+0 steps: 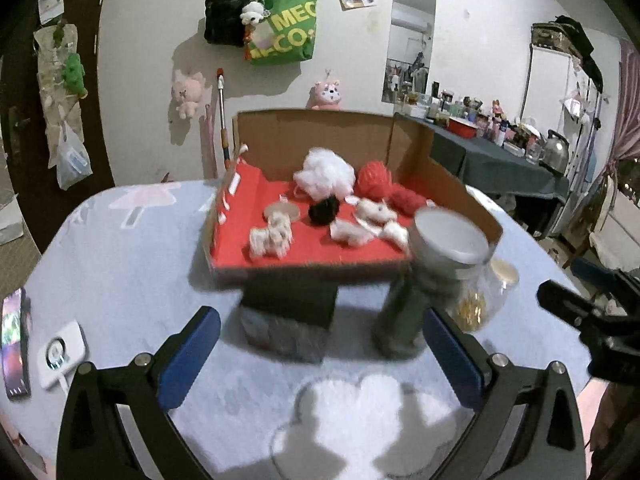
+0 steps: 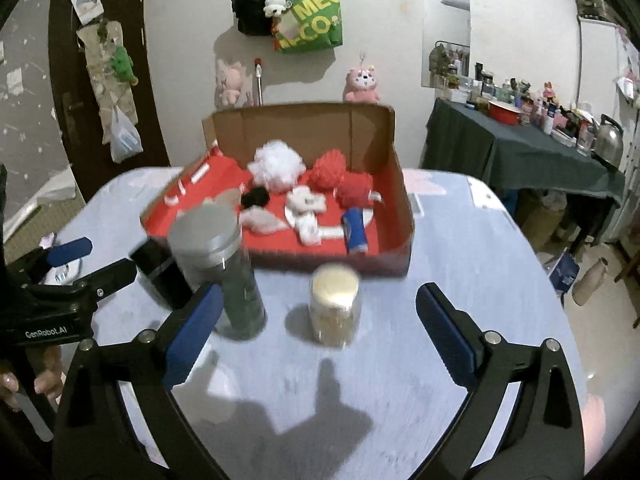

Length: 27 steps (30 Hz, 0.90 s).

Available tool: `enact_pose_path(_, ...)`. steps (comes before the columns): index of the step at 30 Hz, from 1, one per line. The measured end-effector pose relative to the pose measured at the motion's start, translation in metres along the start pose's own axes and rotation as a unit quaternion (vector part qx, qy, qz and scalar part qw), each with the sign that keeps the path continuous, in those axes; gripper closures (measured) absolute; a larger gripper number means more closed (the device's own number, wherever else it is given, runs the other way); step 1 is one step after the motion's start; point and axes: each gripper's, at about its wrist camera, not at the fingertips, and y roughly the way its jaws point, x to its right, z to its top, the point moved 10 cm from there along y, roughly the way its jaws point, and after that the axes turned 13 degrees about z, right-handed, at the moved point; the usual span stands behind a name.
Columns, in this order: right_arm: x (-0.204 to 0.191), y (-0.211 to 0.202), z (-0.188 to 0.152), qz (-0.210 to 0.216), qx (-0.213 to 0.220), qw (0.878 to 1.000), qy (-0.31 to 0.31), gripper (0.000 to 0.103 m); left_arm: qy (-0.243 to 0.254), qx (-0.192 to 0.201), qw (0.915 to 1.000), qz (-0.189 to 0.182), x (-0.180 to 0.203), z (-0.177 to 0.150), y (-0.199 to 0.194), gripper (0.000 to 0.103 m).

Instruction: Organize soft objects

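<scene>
A cardboard box (image 1: 320, 136) lined in red stands on the pale blue table and holds the soft things: a white pom-pom (image 1: 324, 176), two red yarn balls (image 1: 374, 178), a black pom-pom (image 1: 324, 210) and small white plush pieces (image 1: 272, 236). My left gripper (image 1: 320, 360) hovers open above the table in front of a black block (image 1: 288, 304), with nothing between its blue pads. My right gripper (image 2: 320, 336) is also open. A small cream-lidded jar (image 2: 334, 304) stands just beyond its fingertips, untouched. A blue roll (image 2: 354, 232) lies in the box (image 2: 288, 128).
A tall jar with a silver lid (image 2: 208, 236) stands left of the small jar. A phone (image 1: 14, 344) and a white device (image 1: 60, 354) lie near the table's left edge. A crowded side table with a dark cloth (image 2: 520, 152) stands to the right.
</scene>
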Motion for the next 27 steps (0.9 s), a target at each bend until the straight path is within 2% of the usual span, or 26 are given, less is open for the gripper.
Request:
enact_pose_path(3, 0.002, 0.007, -0.023, 0.004, -0.005, 1.000, 0.016, 0.004, 0.000, -0.009, 1.0000, 0.000, 0.007, -0.019, 0.008, 0.000)
enact_pose_path(13, 0.012, 0.050, -0.089, -0.009, -0.071, 0.997, 0.038, 0.004, 0.016, -0.067, 0.9975, 0.018, 0.014, -0.074, 0.043, 0.000)
enact_pose_path(17, 0.016, 0.056, -0.098, -0.023, -0.079, 0.996, 0.041, 0.004, 0.022, -0.085, 0.9957, 0.032, 0.012, -0.087, 0.052, 0.000)
enact_pose_path(27, 0.023, 0.060, -0.103, -0.040, -0.078, 0.995, 0.039, 0.004, 0.023, -0.077, 0.9961, 0.037, 0.013, -0.091, 0.052, 0.000)
